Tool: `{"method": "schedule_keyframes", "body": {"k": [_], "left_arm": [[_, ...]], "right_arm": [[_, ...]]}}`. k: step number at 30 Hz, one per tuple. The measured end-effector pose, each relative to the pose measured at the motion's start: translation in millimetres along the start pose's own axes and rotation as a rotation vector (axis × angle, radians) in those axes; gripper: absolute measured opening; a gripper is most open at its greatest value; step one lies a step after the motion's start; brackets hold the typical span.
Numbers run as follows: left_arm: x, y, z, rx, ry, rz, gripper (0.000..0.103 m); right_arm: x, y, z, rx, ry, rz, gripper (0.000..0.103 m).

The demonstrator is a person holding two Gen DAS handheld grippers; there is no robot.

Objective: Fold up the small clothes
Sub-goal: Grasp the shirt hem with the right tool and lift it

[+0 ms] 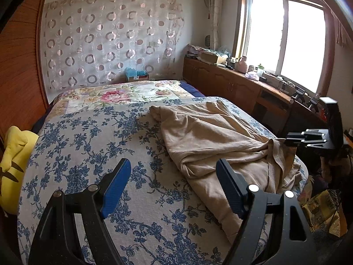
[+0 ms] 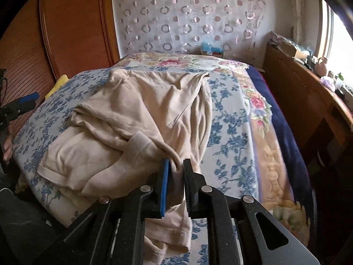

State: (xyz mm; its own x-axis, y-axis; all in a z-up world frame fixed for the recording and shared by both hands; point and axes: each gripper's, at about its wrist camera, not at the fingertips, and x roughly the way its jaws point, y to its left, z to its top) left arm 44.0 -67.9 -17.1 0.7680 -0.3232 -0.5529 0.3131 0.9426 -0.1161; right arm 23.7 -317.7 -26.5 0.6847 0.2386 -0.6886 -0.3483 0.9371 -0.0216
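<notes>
**Beige garment at the start of folding**

The crumpled beige knit garment (image 2: 136, 119) lies on the blue-and-white floral bedspread (image 1: 92, 145), near the bed's near edge, with one stitched hem hanging over that edge; the right gripper (image 2: 176, 176) has its blue-padded jaws drawn together on a bunched fold of the cloth at the near side; the left gripper (image 1: 172, 185) hovers above the bedspread just beside the garment's left margin, its jaws wide apart and holding nothing. No clean fold is visible: the fabric is heaped in loose ridges, one sleeve-like cuff lies turned over the body, and the outline is irregular; the task is therefore judged to be at its opening stage, with spreading, aligning of edges and every fold left to do. A yellow cushion (image 1: 15, 161) rests at the bed's left side; a wooden cabinet (image 1: 231, 86) stands under the window.
</notes>
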Motion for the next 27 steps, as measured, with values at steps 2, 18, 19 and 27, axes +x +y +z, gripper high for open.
{"method": "schedule_keyframes", "body": {"k": [2, 18, 19, 27], "left_arm": [[-0.1, 0.0, 0.2, 0.000, 0.001, 0.003, 0.080], [-15.0, 32.3, -3.2, -0.043, -0.016, 0.059, 0.080], [-15.8, 34.0, -3.8, -0.045, -0.015, 0.063, 0.080], [-19.9, 40.7, -9.0, -0.055, -0.009, 0.083, 0.080]], "right_arm": [[-7.4, 0.6, 6.5, 0.002, -0.024, 0.000, 0.051], [41.1, 78.4, 66.9, -0.167, -0.048, 0.186, 0.055], [49.1, 85.1, 71.6, -0.181, -0.038, 0.203, 0.055], [112.5, 132.2, 100.2, -0.316, 0.072, 0.297, 0.055]]}}
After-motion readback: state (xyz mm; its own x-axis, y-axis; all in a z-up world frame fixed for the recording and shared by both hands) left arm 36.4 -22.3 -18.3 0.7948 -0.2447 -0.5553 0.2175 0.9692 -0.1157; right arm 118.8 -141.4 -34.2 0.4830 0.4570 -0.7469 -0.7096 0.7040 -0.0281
